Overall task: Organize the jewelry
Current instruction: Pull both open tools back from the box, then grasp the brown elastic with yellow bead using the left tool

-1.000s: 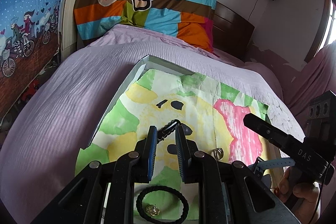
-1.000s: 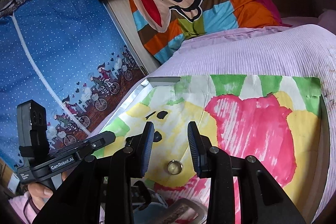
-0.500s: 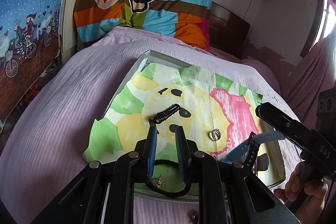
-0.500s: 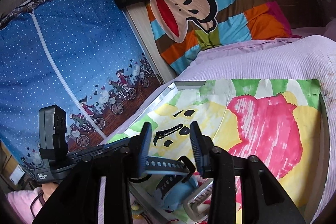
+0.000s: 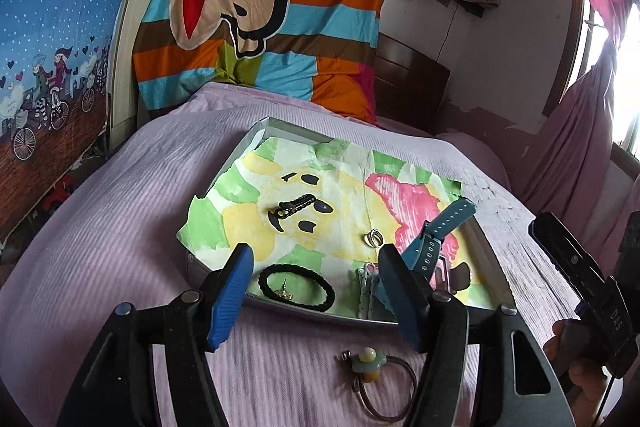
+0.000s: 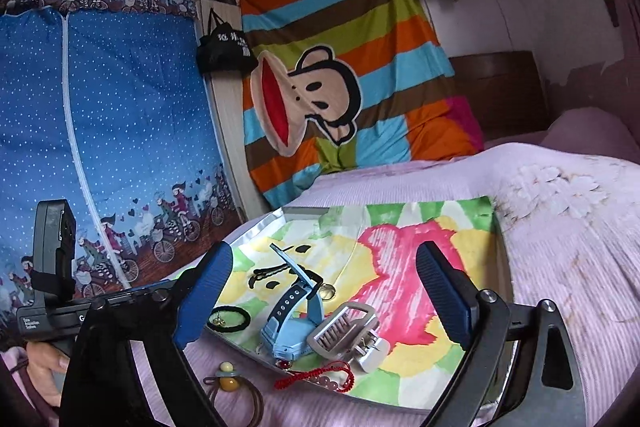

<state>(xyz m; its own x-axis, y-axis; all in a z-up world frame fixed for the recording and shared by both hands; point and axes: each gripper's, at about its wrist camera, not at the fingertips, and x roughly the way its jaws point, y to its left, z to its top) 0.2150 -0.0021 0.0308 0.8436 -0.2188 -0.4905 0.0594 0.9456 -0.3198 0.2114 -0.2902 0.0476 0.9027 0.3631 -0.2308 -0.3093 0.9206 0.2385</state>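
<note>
Two hand-held grippers, left gripper (image 5: 316, 287) and right gripper (image 6: 324, 295), hover with jaws spread wide and empty over a shallow silver tray (image 5: 256, 137) lined with brightly painted paper on a lilac bedspread (image 5: 120, 195). Inside lie a blue-strapped watch (image 6: 296, 311), black elastic hair band (image 5: 296, 285), black hair clip (image 5: 294, 207) and small silver ring (image 5: 373, 238). A brown hair tie with a green-and-yellow bead (image 5: 372, 367) rests on the bedspread just outside the tray's near rim.
</note>
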